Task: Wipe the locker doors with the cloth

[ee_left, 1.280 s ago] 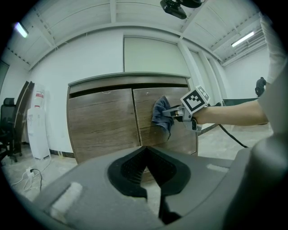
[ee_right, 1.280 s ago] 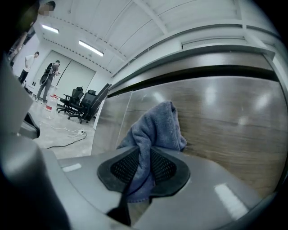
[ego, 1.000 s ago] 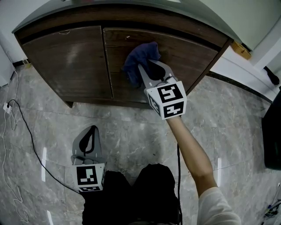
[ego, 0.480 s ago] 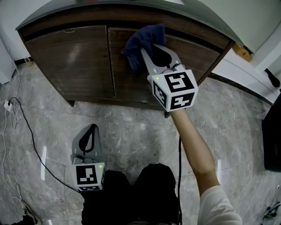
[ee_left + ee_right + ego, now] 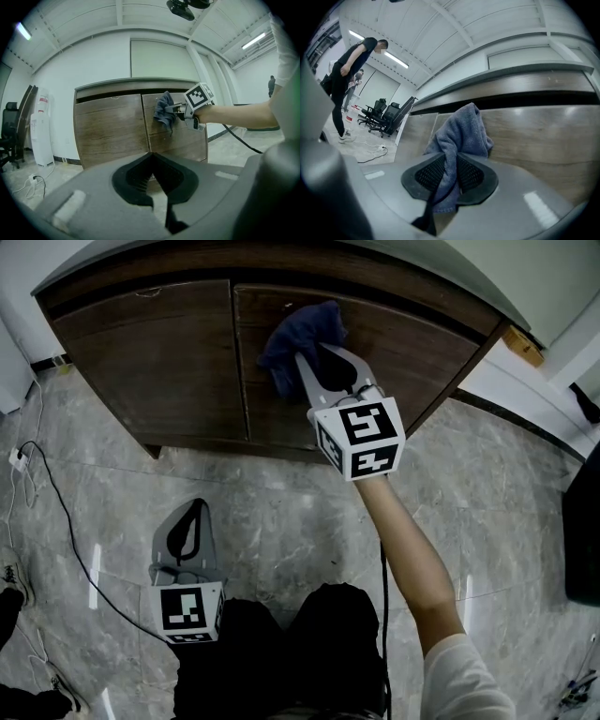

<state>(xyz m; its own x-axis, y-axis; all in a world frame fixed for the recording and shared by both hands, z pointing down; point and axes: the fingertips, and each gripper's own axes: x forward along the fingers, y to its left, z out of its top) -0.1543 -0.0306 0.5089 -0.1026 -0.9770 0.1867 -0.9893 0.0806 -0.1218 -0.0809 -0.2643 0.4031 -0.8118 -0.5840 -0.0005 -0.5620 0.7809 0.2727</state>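
Left gripper [image 5: 193, 514], lower left of the head view, hangs over the floor [image 5: 281, 507] with jaws together and nothing between them. Right gripper [image 5: 317, 367], centre frame, is clamped on the blue cloth [image 5: 298, 337], whose bunched end presses the right locker door [image 5: 422, 348] near its top edge. Only a narrow fold looks pinched, so drag against the wood could pull it free. The cloth's long axis runs from the jaws toward the upper frame.
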